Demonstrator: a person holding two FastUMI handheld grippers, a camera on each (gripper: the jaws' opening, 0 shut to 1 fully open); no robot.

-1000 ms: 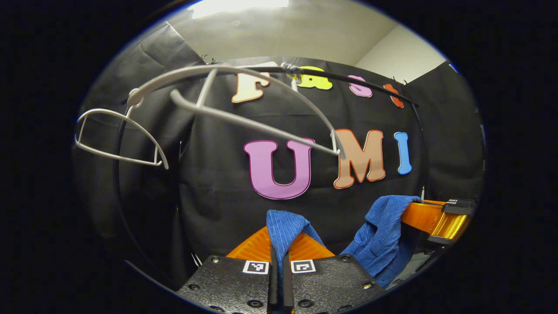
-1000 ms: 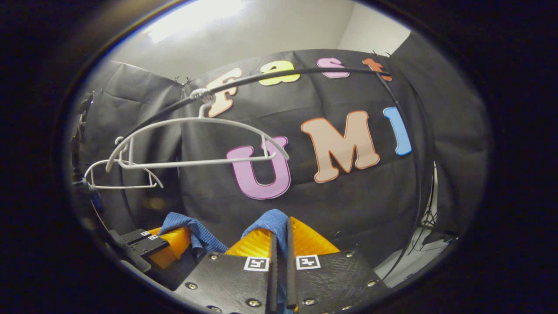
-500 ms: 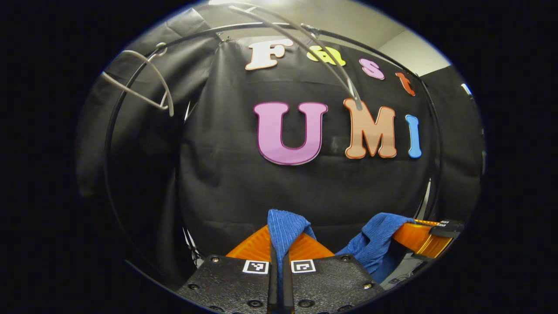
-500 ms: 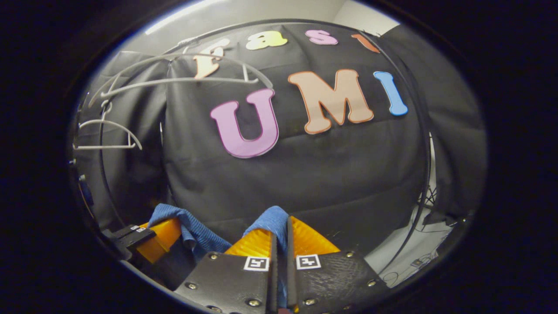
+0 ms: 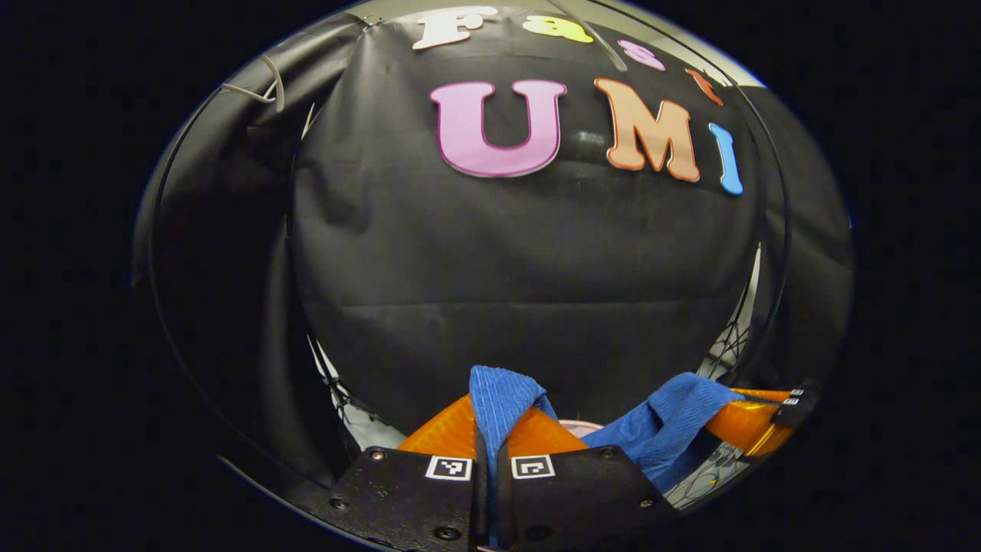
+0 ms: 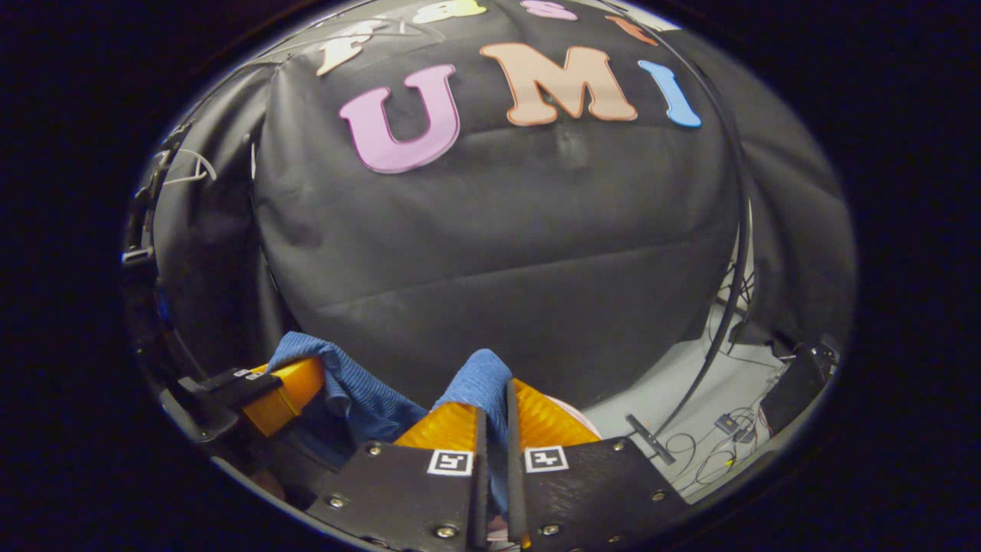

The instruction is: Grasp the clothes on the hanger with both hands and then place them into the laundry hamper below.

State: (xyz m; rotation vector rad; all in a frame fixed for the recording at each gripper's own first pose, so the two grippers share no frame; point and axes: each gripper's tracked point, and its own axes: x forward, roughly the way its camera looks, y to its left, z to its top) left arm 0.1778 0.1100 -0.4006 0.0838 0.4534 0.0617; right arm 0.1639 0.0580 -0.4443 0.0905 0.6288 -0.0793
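Note:
A blue ribbed garment hangs off the hanger between my two grippers. In the left gripper view, my left gripper is shut on one bunched end of it. Farther right, the cloth runs to the right gripper. In the right gripper view, my right gripper is shut on the other end of the garment. The left gripper shows at lower left with cloth draped over it. A bare white hanger sits high at the upper left. A pale pink edge peeks from behind the right gripper's fingers.
The black booth wall stands close ahead. A thin black rack tube curves down on the right. The pale floor at lower right carries loose cables and a dark box.
Both grippers have dropped lower with the blue garment still held. The hangers and rail have slid up to the top edge of both views, and the floor now shows at the right.

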